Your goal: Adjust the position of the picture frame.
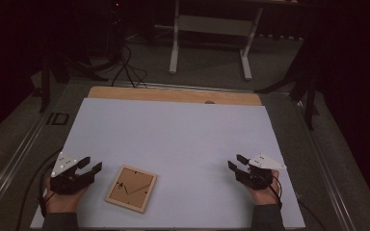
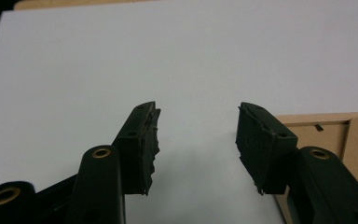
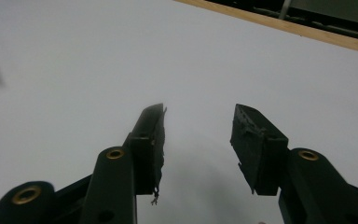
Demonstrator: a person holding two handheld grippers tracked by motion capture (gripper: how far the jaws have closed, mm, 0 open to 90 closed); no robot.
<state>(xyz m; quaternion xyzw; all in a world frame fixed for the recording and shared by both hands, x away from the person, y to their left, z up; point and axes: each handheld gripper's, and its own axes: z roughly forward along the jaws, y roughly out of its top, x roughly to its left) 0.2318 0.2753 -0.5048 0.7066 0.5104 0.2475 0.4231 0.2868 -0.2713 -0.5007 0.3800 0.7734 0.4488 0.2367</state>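
At the lower left of the high view, the left gripper [image 1: 90,166] rested low over the white sheet [image 1: 183,134], its jaws standing apart with nothing between them; the left gripper view confirmed bare white surface in the gap. Just to the right of that gripper, near the bottom edge of the sheet, lay the picture frame [image 1: 131,187], flat and back-side up, its brown backing board and a thin hanging wire showing, turned slightly askew to the sheet's edges. In the left gripper view a corner of the frame [image 2: 328,128] appeared at the right margin, partly behind the right-hand jaw, close to it but not judged to be touching. At the lower right of the high view the right gripper [image 1: 234,161] sat well apart from the frame, jaws likewise parted and empty, the right gripper view showing blank sheet ahead. Beyond the sheet ran the wooden table edge [image 1: 173,94]. Assessment: the work stood at its opening step, an approach with no grasp yet made. The next move would call for the left gripper to shift toward the frame's near edge and take its thin rim squarely, since a flat-lying frame offers little to catch.
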